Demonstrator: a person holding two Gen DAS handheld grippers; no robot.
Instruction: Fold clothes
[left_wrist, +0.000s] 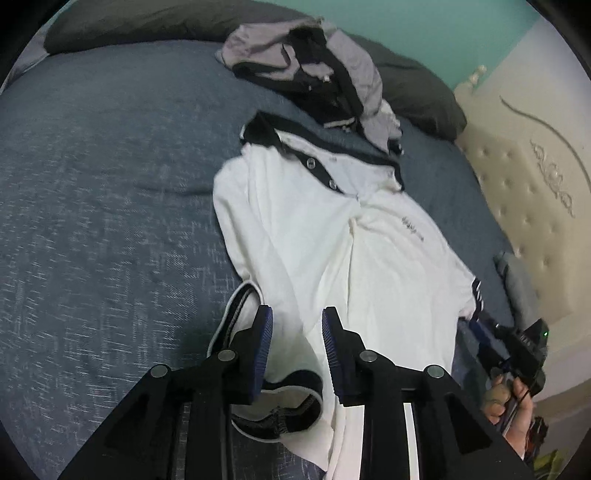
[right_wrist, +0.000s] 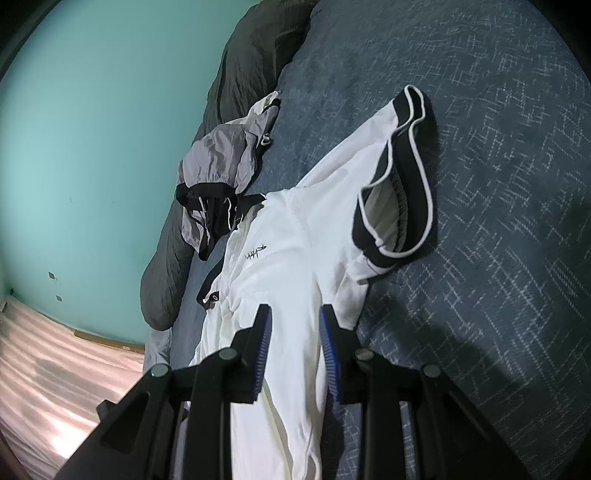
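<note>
White polo shirt (left_wrist: 332, 236) lay flat on the blue bedspread (left_wrist: 103, 206). Left gripper (left_wrist: 297, 350) hovered above its sleeve, jaws apart, empty. Right gripper (right_wrist: 295, 350) jaws stood apart over the shirt's body; grip indeterminate.

White polo shirt (left_wrist: 332, 236) spread on blue bed (left_wrist: 110, 184), black collar at far end. Left tongs (left_wrist: 297, 321) above shirt's near part, jaws apart, nothing gripped; black-trimmed sleeve cuff (left_wrist: 280, 410) below them. Grey-black garment (left_wrist: 314, 70) crumpled beyond collar. Right tongs (left_wrist: 484, 332) at shirt's right edge, hand (left_wrist: 513, 402) holding them; state unclear.
</note>
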